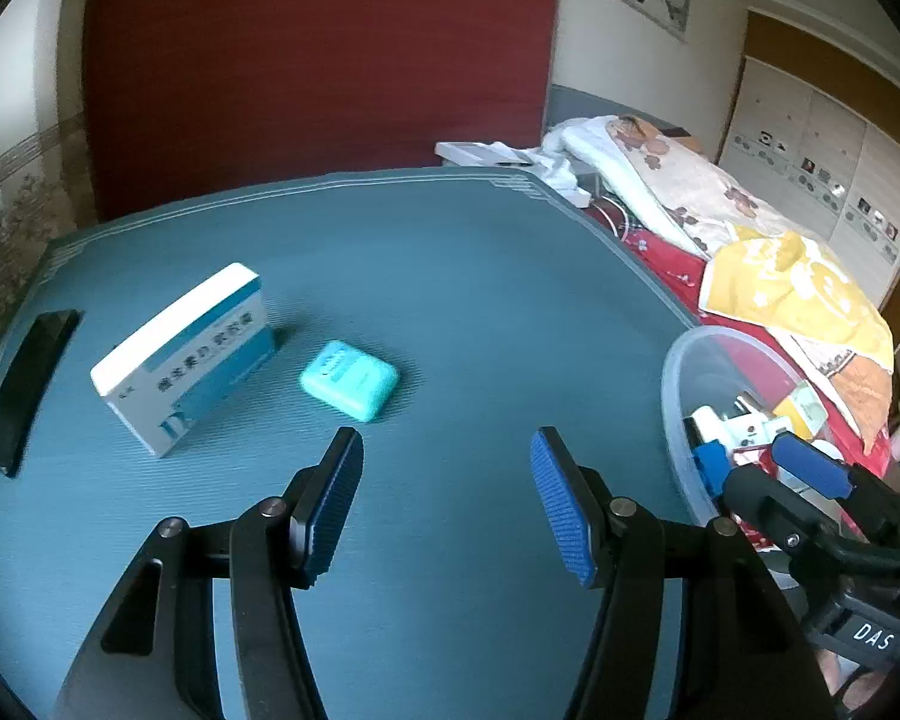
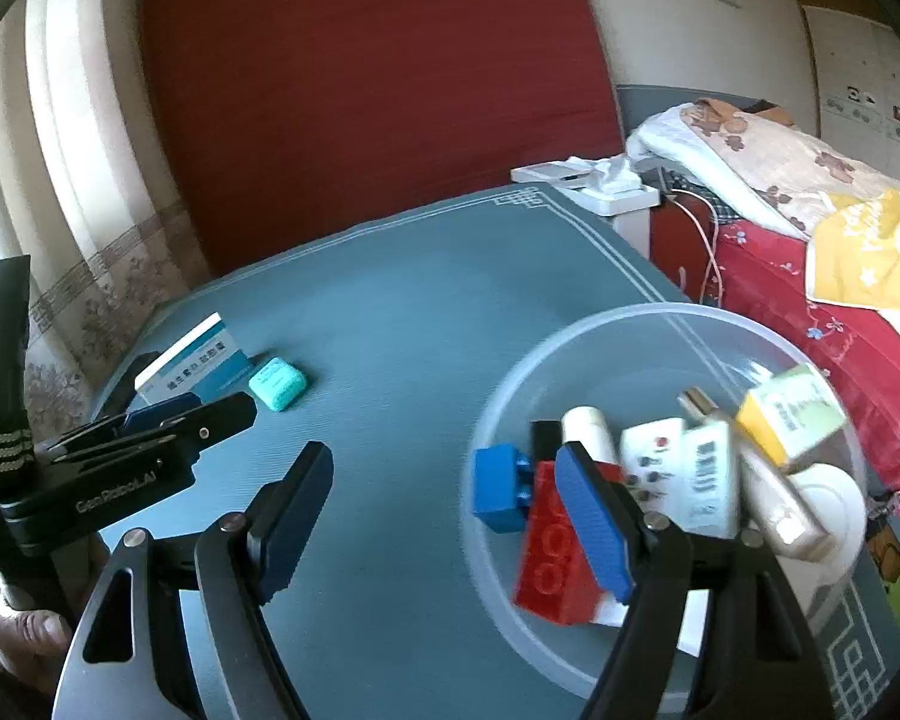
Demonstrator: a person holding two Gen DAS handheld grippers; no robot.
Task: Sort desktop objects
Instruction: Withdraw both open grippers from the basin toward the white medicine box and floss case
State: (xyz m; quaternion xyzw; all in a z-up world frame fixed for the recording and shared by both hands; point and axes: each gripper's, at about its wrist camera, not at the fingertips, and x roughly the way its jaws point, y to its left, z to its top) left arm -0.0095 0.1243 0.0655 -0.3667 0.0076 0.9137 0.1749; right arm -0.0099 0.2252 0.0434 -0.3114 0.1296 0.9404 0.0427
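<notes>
A white and blue medicine box (image 1: 183, 357) stands on the blue mat (image 1: 450, 276) at the left, with a small teal case (image 1: 350, 381) beside it and a black phone (image 1: 27, 387) at the far left. My left gripper (image 1: 447, 498) is open and empty, short of the teal case. My right gripper (image 2: 444, 516) is open and empty at the near left rim of a clear plastic bowl (image 2: 510, 396). The bowl holds a blue brick (image 2: 501, 489), a red brick (image 2: 555, 564), a yellow box (image 2: 789, 414) and several white items. The box (image 2: 195, 360) and teal case (image 2: 277, 383) also show in the right wrist view.
A bed with red and floral covers (image 1: 720, 204) and a yellow cloth (image 1: 792, 282) lies right of the table. A white bedside unit (image 2: 600, 192) stands behind the table's far corner. A dark red panel (image 1: 318, 60) backs the table. The bowl (image 1: 684, 360) sits at the mat's right edge.
</notes>
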